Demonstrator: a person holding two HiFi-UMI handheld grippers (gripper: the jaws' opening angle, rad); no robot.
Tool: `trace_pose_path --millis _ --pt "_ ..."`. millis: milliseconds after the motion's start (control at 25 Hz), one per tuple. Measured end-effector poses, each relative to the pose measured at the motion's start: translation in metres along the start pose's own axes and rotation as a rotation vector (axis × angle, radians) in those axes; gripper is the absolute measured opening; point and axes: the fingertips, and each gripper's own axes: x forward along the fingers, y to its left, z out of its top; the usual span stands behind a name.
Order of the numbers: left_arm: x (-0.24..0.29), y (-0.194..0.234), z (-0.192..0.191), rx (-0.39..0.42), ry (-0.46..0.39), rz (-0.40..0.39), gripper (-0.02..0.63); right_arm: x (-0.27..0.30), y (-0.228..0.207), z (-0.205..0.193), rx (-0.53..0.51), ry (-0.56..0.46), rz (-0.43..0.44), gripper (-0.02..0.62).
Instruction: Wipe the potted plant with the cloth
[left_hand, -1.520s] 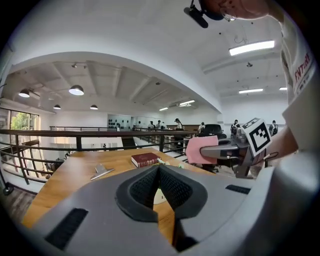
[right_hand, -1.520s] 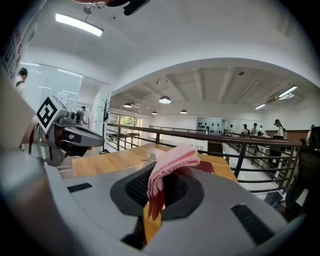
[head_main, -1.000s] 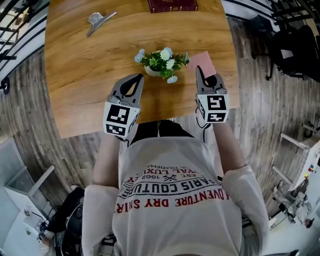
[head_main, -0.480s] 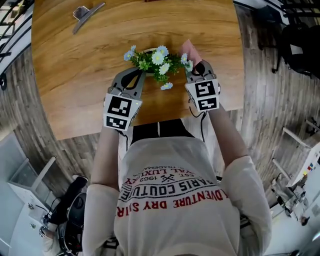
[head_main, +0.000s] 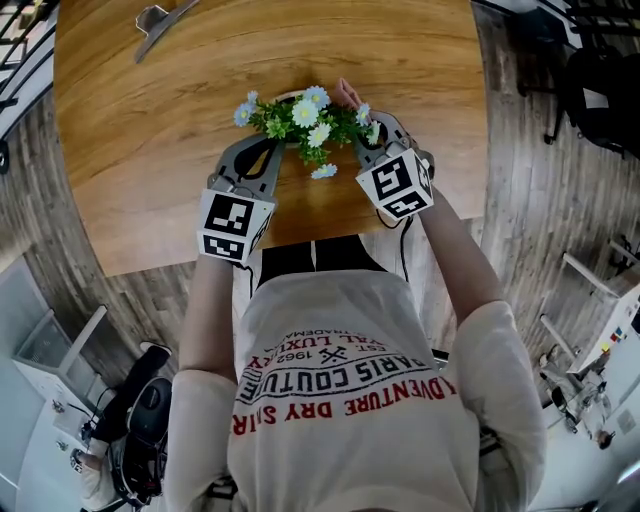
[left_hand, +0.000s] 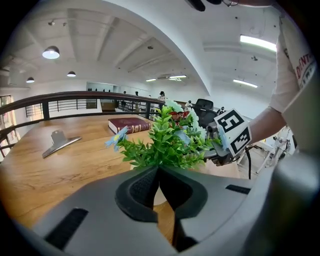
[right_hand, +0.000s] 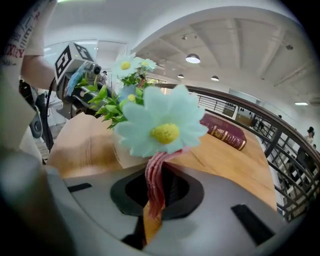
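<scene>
Pink cloth (right_hand: 155, 187) sits bunched between the jaws of your right hand-held gripper (right_hand: 159, 172), which are clamped on it. The fabric runs up out of the tips and meets a pale blue daisy (right_hand: 162, 127) that fills that gripper's view. From above, the cloth's free end pokes out on the far right side of the potted plant (head_main: 300, 115), right against the blooms.

Your left hand-held gripper (left_hand: 159, 172) has its jaws pressed together with nothing between them. Its tips point at the near left side of the plant, just under the green leaves, with the white pot (left_hand: 160, 196) showing behind them. Whether they touch the pot you cannot tell.

You have one gripper at each side of the plant, which stands upright on the wooden desk (head_main: 140, 150), toward its near edge. Farther back on the desk lie a dark red book (left_hand: 129, 125) and, to the left, a grey metal piece (left_hand: 59, 141), both well apart from the plant.
</scene>
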Motion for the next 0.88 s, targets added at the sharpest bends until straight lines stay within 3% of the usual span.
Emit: trace_pose_path --millis 160,280,600,880 --pt "-0.001 -0.003 0.001 0.048 -0.005 0.003 0.017 -0.001 0.012 0.0 -0.098 0.0 0.039 0.037" --pt "-0.001 -0.002 0.002 0.033 -0.022 -0.012 0.017 0.001 0.016 0.0 -0.143 0.007 0.048 0.037" --pt "-0.001 0.002 0.002 -0.055 -0.055 -0.066 0.015 0.0 0.03 -0.009 -0.177 0.04 0.072 0.037" --pt "-0.002 0.001 0.003 -0.019 -0.056 -0.08 0.015 -0.001 0.044 -0.012 -0.152 0.07 0.063 0.037"
